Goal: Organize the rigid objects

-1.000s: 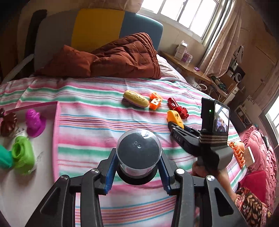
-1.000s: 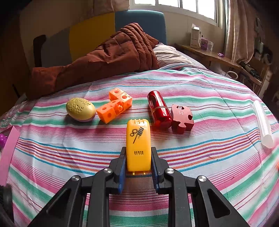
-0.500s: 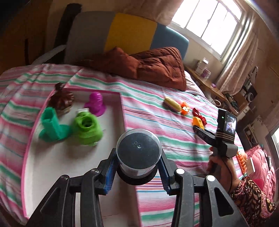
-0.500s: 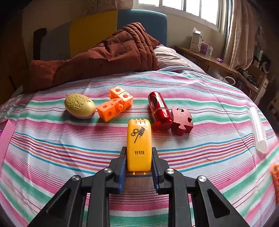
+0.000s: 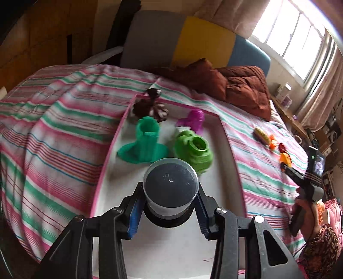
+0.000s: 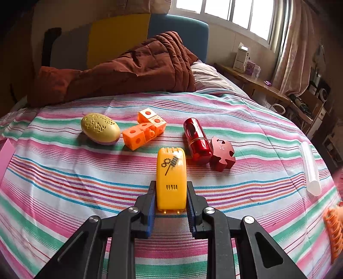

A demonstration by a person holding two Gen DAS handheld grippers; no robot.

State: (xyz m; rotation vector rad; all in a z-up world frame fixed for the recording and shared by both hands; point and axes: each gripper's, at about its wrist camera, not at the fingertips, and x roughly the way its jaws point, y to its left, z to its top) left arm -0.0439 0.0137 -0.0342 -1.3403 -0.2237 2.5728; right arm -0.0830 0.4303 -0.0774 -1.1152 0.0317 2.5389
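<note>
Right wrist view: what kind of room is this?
Most likely a home bedroom. The toys lie on a bed with a striped bedspread, a rumpled brown quilt sits by the padded headboard, and a curtained window stands behind.

Striped bedspread [image 6: 64, 182], brown quilt [image 6: 139, 70], bright window [image 6: 225, 12], curtain [image 6: 287, 53], wooden shelf [image 6: 253, 83].

Glossy red plastic cylinder [image 6: 196, 139] — woven striped bedspread [image 6: 64, 182]
</note>
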